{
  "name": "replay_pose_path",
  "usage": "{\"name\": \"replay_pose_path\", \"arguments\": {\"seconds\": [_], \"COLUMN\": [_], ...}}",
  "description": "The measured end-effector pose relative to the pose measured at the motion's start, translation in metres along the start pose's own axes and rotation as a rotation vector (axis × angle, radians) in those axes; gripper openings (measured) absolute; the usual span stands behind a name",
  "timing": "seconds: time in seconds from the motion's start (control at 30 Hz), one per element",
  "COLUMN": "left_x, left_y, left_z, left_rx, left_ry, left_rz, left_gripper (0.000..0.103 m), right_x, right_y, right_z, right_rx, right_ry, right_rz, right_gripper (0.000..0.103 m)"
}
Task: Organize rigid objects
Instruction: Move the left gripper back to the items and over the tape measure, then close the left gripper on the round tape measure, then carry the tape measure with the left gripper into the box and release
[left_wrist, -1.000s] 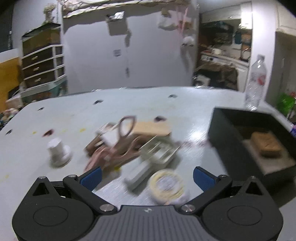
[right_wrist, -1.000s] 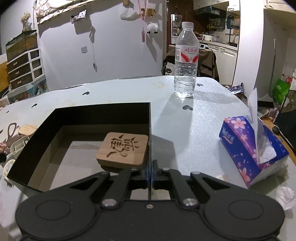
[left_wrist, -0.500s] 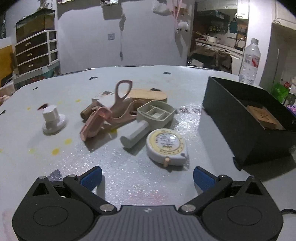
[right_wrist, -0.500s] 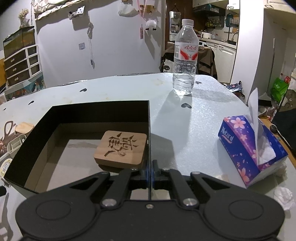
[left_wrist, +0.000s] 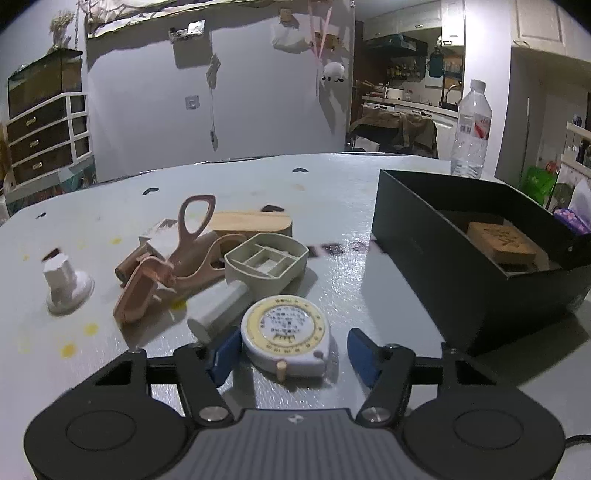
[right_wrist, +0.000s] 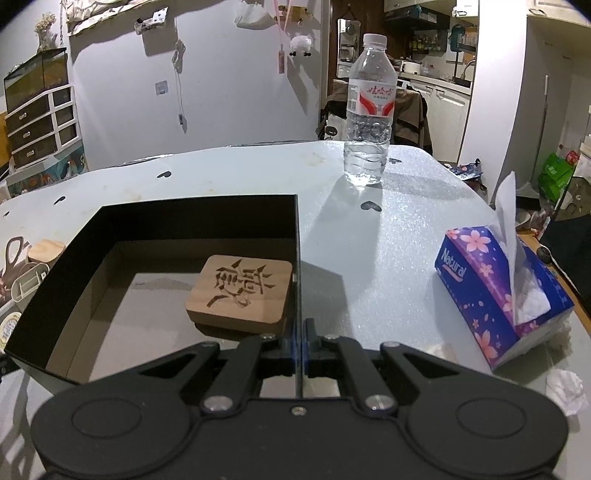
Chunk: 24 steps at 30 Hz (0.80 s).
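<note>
Blue pads of the left gripper (left_wrist: 291, 350) stand on both sides of the round tape measure (left_wrist: 286, 332) in the left wrist view. Half a second ago the tape measure lay in front of the fingers, which were spread as wide as they go. Now the gripper has come lower and nearer, and its jaws have just been closing with the tape measure between them. The left pad is just beside it, and a gap shows at the right pad, so I judge it is not yet gripped. The tape measure lies on the table (left_wrist: 295, 184), just beside the heap, near the black box (left_wrist: 424, 266). It looks like the next object to go into the box.

I count one tape measure, one pair of scissors (left_wrist: 192, 236), one oval wooden block (left_wrist: 251, 223), one grey divided tray (left_wrist: 266, 262), one pale cylinder (left_wrist: 221, 310), one pink shell-like piece (left_wrist: 136, 295), one white knob (left_wrist: 66, 284) and one water bottle (left_wrist: 471, 129). One wooden coaster (left_wrist: 498, 240) lies in the one box.

In the right wrist view nothing has changed. The right gripper (right_wrist: 298, 334) stays closed on the thin right wall of the black box (right_wrist: 74, 266), apparently holding it steady. Inside is one carved wooden coaster (right_wrist: 240, 291). Outside stand one water bottle (right_wrist: 369, 122) and one tissue box (right_wrist: 480, 295).
</note>
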<state>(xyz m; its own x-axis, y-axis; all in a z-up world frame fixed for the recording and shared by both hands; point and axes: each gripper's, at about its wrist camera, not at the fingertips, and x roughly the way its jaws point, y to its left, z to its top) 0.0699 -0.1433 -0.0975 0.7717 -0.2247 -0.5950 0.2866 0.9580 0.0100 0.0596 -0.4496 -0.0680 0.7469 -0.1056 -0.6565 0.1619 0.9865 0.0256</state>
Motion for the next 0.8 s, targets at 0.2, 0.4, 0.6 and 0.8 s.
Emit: {"name": "replay_pose_path", "arguments": {"seconds": [0.2, 0.4, 0.6, 0.8], "left_x": [0.001, -0.001, -0.014, -0.027], "left_y": [0.003, 0.004, -0.005, -0.017], "left_z": [0.001, 0.000, 0.008, 0.045], "left_rx": [-0.008, 0.009, 0.038, 0.033], "left_ry": [-0.004, -0.008, -0.033, -0.138], "left_rz": [0.005, -0.005, -0.091, -0.222], "left_gripper": [0.055, 0.053, 0.053, 0.053], "right_x": [0.001, 0.002, 0.001, 0.000], "right_y": [0.000, -0.001, 0.001, 0.001], "right_z": [0.000, 0.001, 0.001, 0.000], "right_rx": [0.001, -0.005, -0.009, -0.016], "right_ry": [0.000, 0.001, -0.007, -0.012], "right_rz": [0.000, -0.003, -0.004, -0.006], "right_gripper": [0.004, 0.004, 0.004, 0.004]}}
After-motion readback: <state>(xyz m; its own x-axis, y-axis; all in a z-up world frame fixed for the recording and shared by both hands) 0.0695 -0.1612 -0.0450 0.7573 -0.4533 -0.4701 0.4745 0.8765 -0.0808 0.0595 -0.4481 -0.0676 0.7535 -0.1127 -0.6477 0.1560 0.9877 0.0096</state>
